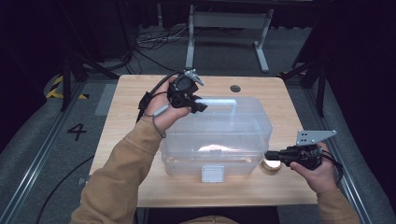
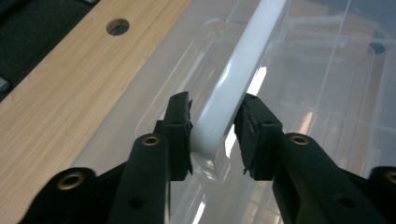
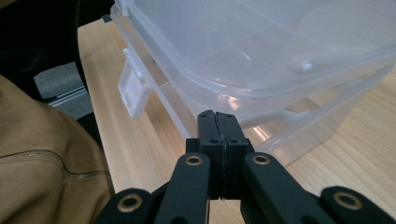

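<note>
A clear plastic storage box (image 1: 217, 137) is seen on the wooden table (image 1: 130, 93), with its white handle (image 2: 233, 79) running along the lid. The left gripper (image 1: 198, 105) is held over the far left part of the lid, and its jaws are set either side of the handle's end. In the left gripper view one pad is seen touching the handle while a small gap is left at the other pad, so the handle is straddled but not clamped. The right gripper (image 3: 218, 122) is held beside the box's near right corner, its jaws pressed fully together with nothing between them. A small round tin (image 1: 271, 165) is seen just ahead of its tips, against the box wall. A white latch (image 3: 132, 91) is seen on the front wall, off to this gripper's left.
</note>
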`<state>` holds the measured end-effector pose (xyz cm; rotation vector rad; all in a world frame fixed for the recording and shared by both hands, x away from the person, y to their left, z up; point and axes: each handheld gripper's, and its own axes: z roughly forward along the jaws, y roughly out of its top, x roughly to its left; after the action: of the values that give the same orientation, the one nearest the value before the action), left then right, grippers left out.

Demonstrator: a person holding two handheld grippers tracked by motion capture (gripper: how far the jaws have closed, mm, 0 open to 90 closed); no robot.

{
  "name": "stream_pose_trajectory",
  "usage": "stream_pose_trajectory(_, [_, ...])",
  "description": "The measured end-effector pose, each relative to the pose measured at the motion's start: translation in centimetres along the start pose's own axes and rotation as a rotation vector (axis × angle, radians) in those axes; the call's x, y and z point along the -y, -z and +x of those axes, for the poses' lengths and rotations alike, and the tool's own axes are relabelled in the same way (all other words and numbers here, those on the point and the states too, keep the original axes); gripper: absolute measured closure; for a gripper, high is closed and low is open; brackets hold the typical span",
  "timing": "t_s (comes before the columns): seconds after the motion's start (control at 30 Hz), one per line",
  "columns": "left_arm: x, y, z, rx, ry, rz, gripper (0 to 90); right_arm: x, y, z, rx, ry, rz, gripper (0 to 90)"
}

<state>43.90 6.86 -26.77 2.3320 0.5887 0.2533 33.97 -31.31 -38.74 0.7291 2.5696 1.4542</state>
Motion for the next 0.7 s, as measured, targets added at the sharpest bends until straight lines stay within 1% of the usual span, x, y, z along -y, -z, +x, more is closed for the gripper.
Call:
stream_pose_trajectory(0.07, [0.0,0.3,-0.2,-0.011,-0.003,-0.010,51.1,0.0,0.0,0.0,0.001,0.000,-0.005,90.0])
stream_pose_trajectory(0.1, [0.1,0.5,-0.3,-0.020,-0.010,-0.016,48.1,0.0,0.0,0.0,0.002,-0.002,-0.009,90.0])
stream_pose_trajectory(0.2, [0.3,1.4,-0.4,-0.036,-0.001,-0.039,43.4,-0.1,0.1,0.0,0.001,-0.005,-0.015,90.0])
stream_pose_trajectory(0.33, [0.8,3.0,-0.6,-0.048,0.021,-0.070,43.0,-0.1,0.1,0.0,0.004,-0.011,-0.024,90.0])
stream_pose_trajectory(0.37, [0.8,3.0,-0.6,-0.048,0.021,-0.070,43.0,-0.1,0.1,0.0,0.004,-0.011,-0.024,90.0])
stream_pose_trajectory(0.53, [1.6,5.3,-1.0,-0.055,0.047,-0.122,43.3,-0.3,0.3,-0.1,0.010,-0.019,-0.048,90.0])
stream_pose_trajectory(0.63, [1.9,5.9,-1.3,-0.051,0.053,-0.137,43.7,-0.4,0.4,0.0,0.023,-0.027,-0.057,90.0])
stream_pose_trajectory(0.7, [2.3,6.3,-1.5,-0.050,0.053,-0.139,43.9,-0.7,0.6,0.2,0.044,-0.025,-0.063,90.0])
